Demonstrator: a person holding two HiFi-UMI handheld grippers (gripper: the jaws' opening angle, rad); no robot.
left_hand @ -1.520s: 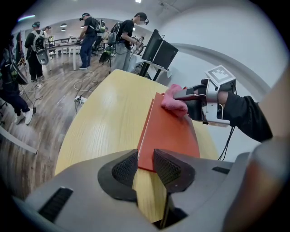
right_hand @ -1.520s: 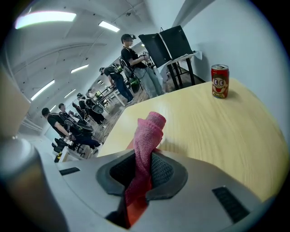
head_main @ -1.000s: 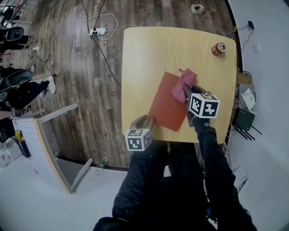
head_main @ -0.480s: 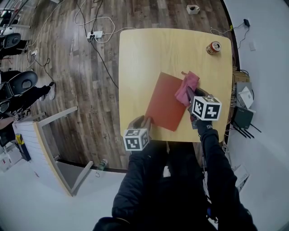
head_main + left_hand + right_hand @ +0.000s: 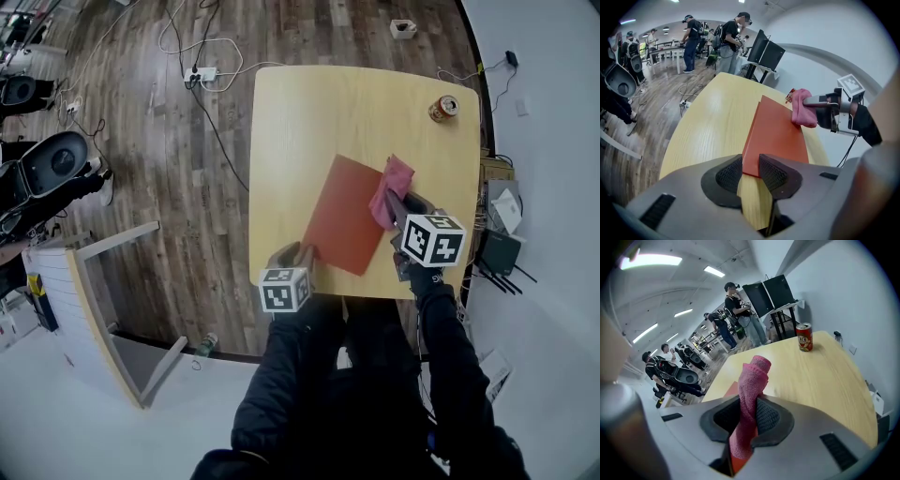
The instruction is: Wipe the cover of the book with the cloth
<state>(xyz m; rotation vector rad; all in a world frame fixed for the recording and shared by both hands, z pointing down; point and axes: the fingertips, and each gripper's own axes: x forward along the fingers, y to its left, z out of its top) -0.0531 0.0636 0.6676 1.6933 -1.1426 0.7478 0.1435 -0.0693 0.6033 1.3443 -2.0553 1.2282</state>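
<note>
A red book (image 5: 343, 216) lies flat in the middle of the yellow table (image 5: 309, 112). My left gripper (image 5: 302, 255) is shut on the book's near-left corner; in the left gripper view that corner (image 5: 751, 169) sits wedged between the two dark pads. My right gripper (image 5: 405, 208) is shut on a pink cloth (image 5: 388, 190), which hangs over the book's far-right edge. In the right gripper view the cloth (image 5: 752, 376) stands up, folded, between the jaws, with a sliver of the red book (image 5: 731, 390) behind it. The left gripper view shows the cloth (image 5: 803, 108) at the book's right edge.
A red drink can (image 5: 442, 109) stands near the table's far-right corner, also visible as the can (image 5: 804, 337) in the right gripper view. Cables and a power strip (image 5: 204, 71) lie on the wooden floor to the left. Several people stand in the background. A white wall runs along the right.
My right gripper and the pink cloth have shifted a little to the right, from over the book's far-right part to its right edge. The left gripper still holds the corner.
</note>
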